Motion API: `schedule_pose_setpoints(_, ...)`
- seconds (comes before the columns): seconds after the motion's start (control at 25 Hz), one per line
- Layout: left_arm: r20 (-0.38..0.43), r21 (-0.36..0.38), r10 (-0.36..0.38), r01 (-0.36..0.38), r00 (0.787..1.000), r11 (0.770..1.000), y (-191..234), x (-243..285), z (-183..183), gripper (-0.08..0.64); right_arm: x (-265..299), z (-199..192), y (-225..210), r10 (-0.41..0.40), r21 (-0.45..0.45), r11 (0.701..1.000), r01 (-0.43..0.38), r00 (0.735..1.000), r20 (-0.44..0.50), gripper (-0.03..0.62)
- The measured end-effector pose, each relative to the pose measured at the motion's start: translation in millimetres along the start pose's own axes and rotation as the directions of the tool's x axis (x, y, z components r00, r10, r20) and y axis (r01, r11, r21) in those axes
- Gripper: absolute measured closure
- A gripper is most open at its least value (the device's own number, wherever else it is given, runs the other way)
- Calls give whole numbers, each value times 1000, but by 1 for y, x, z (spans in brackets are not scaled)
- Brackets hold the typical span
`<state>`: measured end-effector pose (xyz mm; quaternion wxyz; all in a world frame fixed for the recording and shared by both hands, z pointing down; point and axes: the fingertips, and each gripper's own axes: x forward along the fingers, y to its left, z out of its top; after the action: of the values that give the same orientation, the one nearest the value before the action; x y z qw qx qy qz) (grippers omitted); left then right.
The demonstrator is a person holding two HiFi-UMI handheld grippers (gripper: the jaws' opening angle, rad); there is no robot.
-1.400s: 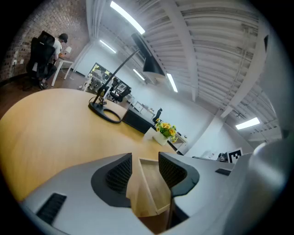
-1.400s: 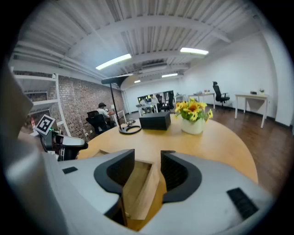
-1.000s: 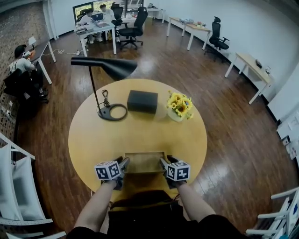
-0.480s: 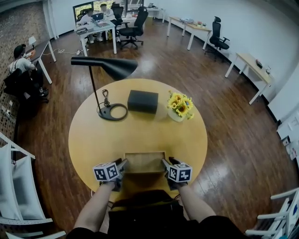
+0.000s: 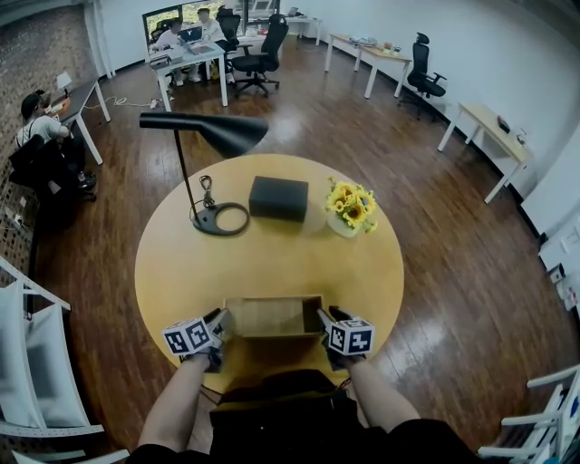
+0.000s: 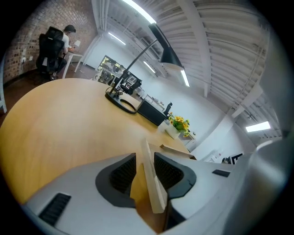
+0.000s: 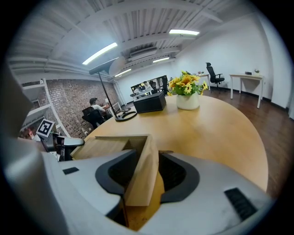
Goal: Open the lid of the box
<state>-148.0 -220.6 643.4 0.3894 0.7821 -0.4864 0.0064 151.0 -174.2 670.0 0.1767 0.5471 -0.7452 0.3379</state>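
While the wooden box (image 5: 272, 317) sits at the near edge of the counter (image 5: 272, 254), your left tool (image 5: 220, 322) and right tool (image 5: 323, 320) are each closing around a side wall of it, not squeezing yet.

No readable words, numbers or brand names anywhere I look. The only signs are black-and-white square code markers, patterns with no letters:
- on my left cube (image 5: 188, 336), at 7 o'clock on the desk (image 5: 272, 263) in the head view
- on my right cube (image 5: 350, 337), at 5 o'clock on the desk

In the right gripper view, one marker face of the left cube (image 7: 45, 128) shows at 9 o'clock. The monitors (image 5: 161, 18) far off at 11 o'clock are too small to read.
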Motion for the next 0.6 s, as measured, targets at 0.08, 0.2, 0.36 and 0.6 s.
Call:
schedule_pose_setpoints(0.08, 28, -32, -1, 2, 1000, 999, 9, -8, 5, 459, -1, 1, 2, 6, 1, 1000, -6, 1000, 3, 436)
schedule_pose_setpoints(0.2, 65, -88, 3, 3, 998, 996, 22, -18, 13, 505, -2, 2, 3, 12, 6, 1000, -12, 1000, 7, 436)
schedule_pose_setpoints(0.36, 97, -127, 24, -11, 995, 992, 39, -29, 21, 511, -3, 1, 2, 10, 8, 1000, -10, 1000, 5, 436)
schedule_pose_setpoints(0.6, 177, -222, 64, -23, 982, 975, 65, -44, 34, 512, -1, 3, 2, 9, 8, 1000, -9, 1000, 4, 436)
